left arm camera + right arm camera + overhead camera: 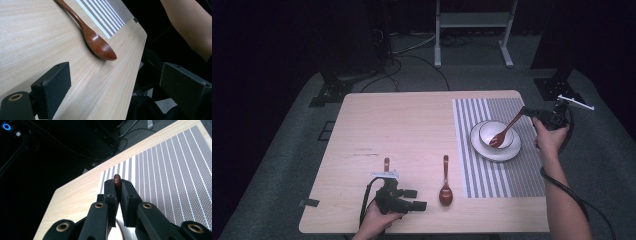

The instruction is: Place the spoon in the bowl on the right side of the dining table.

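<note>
A brown wooden spoon (506, 131) leans with its scoop in the white bowl (488, 131), which sits on a plate (509, 152) on the striped mat (528, 172). The right gripper (528, 112) has its jaws clamped on the handle's end. The left gripper (418, 199) rests on the table (402, 125), jaws wide apart and empty, beside a second spoon (445, 186).

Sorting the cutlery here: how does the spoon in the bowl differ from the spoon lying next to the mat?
The bowl spoon is tilted, its handle clamped in the right gripper; the table spoon lies flat and free. The first rests in the bowl over the mat; the second on bare table. Both are reddish-brown wood.
</note>
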### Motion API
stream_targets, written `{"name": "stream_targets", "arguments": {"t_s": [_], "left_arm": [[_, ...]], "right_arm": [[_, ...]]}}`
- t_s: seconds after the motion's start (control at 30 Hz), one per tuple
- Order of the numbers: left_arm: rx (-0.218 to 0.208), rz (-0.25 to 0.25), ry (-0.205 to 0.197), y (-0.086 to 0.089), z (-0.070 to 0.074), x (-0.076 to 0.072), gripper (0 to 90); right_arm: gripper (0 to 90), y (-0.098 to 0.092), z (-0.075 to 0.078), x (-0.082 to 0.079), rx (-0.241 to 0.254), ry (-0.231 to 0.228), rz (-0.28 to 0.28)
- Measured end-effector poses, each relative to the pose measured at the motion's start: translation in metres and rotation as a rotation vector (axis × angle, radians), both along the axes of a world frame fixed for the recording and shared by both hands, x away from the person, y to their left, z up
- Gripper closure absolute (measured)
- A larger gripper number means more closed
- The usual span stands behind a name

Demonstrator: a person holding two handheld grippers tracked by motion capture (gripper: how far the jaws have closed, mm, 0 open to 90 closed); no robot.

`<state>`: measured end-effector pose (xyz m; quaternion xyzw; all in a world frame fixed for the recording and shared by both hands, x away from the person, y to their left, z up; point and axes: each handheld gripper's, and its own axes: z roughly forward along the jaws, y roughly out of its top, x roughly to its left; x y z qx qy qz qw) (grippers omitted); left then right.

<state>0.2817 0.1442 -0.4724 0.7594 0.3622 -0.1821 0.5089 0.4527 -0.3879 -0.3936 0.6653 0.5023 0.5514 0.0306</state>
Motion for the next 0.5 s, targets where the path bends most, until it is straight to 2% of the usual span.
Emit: {"name": "stream_targets", "arguments": {"t_s": [0.23,0.5], "left_arm": [[0.001,0.001,0.000,0.0001,0.0001,0.0000,8.8],[-0.002,-0.001,0.001,0.0001,0.0000,0.0000,8.8]], "right_arm": [[83.5,0.0021,-0.0063,0.0019,-0.008,0.011,0.009],[82.8,0.0006,-0.0104,0.0019,0.005,0.012,0.017]]}}
